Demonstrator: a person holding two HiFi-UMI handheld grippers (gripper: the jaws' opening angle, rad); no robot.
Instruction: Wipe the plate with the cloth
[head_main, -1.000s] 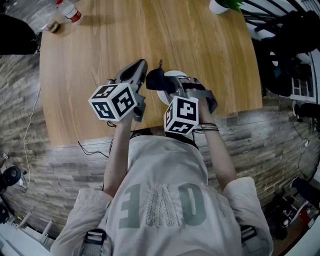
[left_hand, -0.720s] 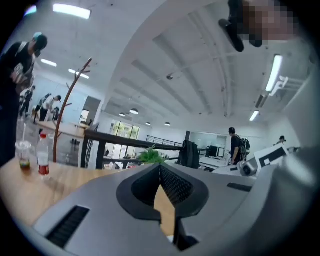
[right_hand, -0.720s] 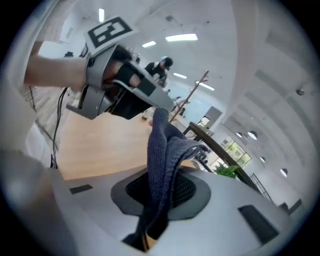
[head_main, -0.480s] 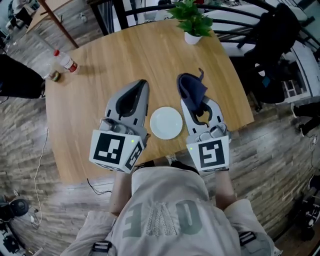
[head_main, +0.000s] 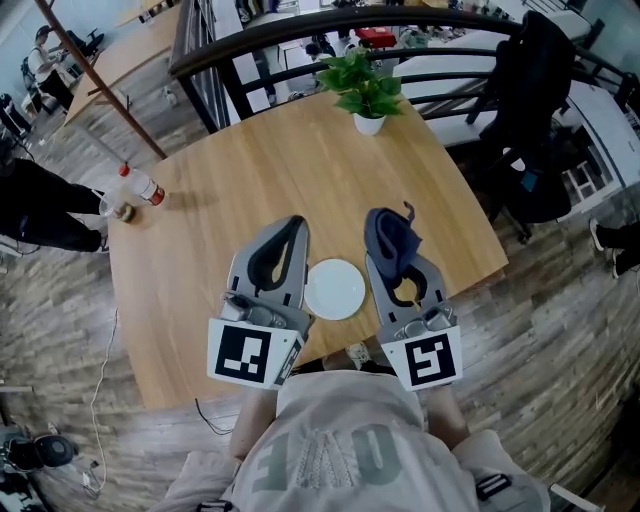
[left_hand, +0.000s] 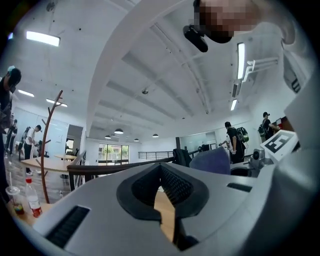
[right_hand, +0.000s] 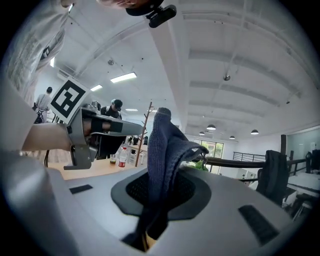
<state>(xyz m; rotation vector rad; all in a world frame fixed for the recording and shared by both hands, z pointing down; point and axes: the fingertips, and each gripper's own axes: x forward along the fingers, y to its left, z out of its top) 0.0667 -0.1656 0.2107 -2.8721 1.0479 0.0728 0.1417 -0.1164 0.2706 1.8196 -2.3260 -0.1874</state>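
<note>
The white plate lies bare on the round wooden table, near its front edge. Both grippers are held level above the table, one on each side of the plate. My right gripper is shut on the dark blue cloth, which sticks up and forward out of its jaws. In the right gripper view the cloth rises from between the closed jaws of that gripper. My left gripper is shut with nothing in it; the left gripper view shows its jaws closed together.
A potted plant stands at the table's far edge. A plastic bottle and a small cup stand at its left edge. A dark railing runs behind the table, and a black chair stands at the right. People stand in the background.
Both grippers have risen off the table and rolled until they are level. The right one carried the cloth up off the plate, which now lies uncovered between them.
</note>
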